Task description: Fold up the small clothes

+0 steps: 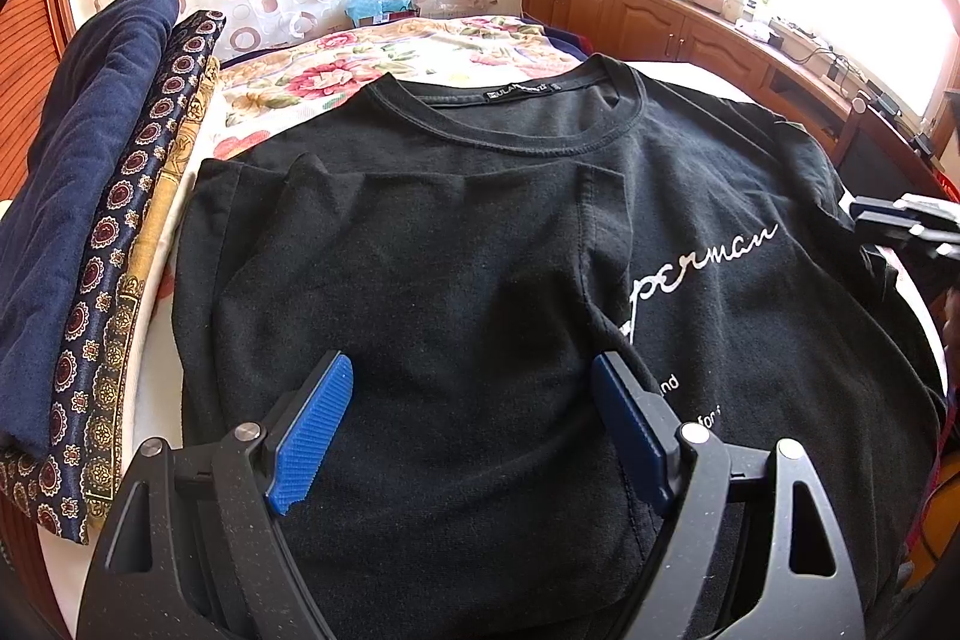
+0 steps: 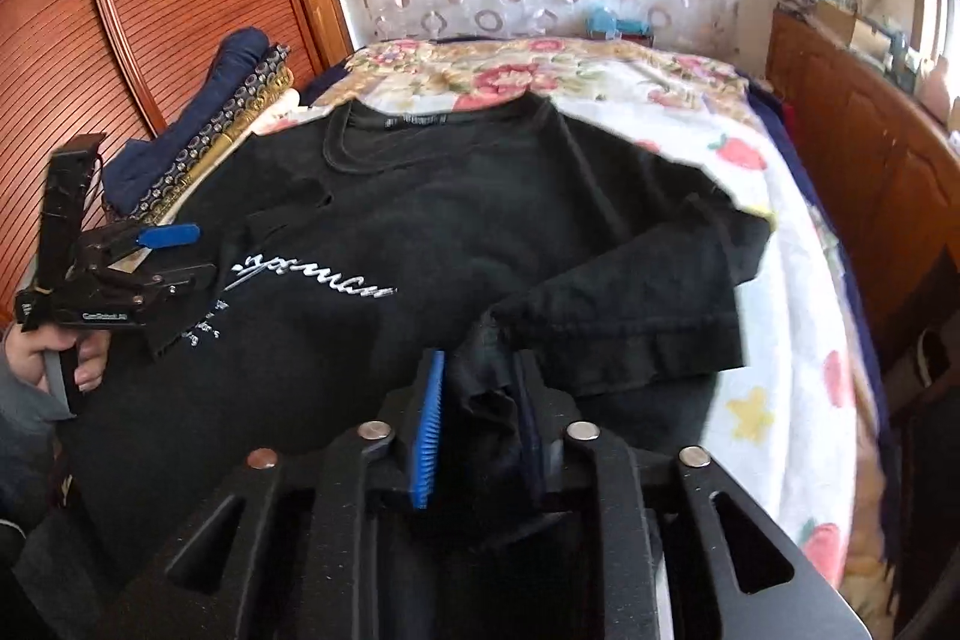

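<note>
From my left wrist, my left gripper [image 1: 465, 424] hangs over a black cotton T-shirt with white script lettering [image 1: 690, 196], which lies spread on a bed with a floral and fruit-print cover [image 1: 420, 46]. My jaws here stand wide apart with the blue ribbed pads [image 1: 312, 436] holding nothing; one side of the shirt is folded in over the chest and lies between them, covering the start of the lettering. A folded stack of navy and gold-patterned cloths [image 1: 114, 220] sits along the left edge of the bed, just beside the shirt. At the far right edge my right gripper [image 1: 906, 226] shows partly.

From my right wrist, my right gripper [image 2: 477, 418] has its jaws closed tight on a bunched edge of the T-shirt near the sleeve [image 2: 630, 334], which drapes out to the right. Across the shirt, my left hand [image 2: 66, 358] grips the handle of the left gripper, one blue pad visible, above the shirt's left side.
</note>
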Demonstrator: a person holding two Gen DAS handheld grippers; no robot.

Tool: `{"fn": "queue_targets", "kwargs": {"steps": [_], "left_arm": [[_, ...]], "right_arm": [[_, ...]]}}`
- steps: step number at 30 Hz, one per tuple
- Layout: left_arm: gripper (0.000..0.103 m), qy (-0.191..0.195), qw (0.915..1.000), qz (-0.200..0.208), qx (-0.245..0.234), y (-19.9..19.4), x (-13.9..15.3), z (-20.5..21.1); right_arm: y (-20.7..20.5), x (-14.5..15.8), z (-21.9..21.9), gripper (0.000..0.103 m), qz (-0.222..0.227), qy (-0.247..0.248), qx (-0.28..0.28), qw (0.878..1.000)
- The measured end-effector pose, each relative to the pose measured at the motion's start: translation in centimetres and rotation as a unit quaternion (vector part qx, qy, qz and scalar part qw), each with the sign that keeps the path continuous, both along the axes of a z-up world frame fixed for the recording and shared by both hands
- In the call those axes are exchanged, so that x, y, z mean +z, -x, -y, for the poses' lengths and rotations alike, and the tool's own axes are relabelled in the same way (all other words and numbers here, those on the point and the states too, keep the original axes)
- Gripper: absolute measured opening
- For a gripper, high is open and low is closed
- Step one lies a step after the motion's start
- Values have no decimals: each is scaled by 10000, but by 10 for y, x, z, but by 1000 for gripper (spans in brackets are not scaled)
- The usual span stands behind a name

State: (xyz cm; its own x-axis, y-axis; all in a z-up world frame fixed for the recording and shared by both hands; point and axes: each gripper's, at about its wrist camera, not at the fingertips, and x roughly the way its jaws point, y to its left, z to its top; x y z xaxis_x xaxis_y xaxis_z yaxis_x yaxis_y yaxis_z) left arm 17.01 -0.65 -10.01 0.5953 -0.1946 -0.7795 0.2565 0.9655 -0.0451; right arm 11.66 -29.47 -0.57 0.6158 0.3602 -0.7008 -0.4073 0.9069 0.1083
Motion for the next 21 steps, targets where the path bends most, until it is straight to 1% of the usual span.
{"fn": "queue_targets", "kwargs": {"steps": [3,7,10,13,16,18,19,20,21], "left_arm": [[82,4,10000,-1,0,0,0,0],[82,-18,10000,30,42,1,1,-1],[82,-26,9998,200,93,7,6,-2],[82,117,9994,298,87,13,14,-4],[82,260,9988,396,83,21,21,-7],[82,328,9984,461,88,25,26,-8],[82,342,9981,500,104,27,28,-9],[82,338,9980,530,116,29,30,-10],[82,333,9978,551,126,30,31,-10]], "right_arm": [[12,19,11,29,140,-122,-92,9998],[18,31,35,29,354,-29,-443,9984],[8,23,54,29,266,15,-749,9968],[-6,9,65,29,120,212,-954,9951],[-16,-3,65,29,-85,132,-910,9957],[-23,-5,54,29,-151,111,-801,9966],[-25,-4,46,17,-146,103,-735,9971],[-26,1,46,9,-88,116,-696,9975],[-26,3,41,5,-16,144,-622,9980]]}}
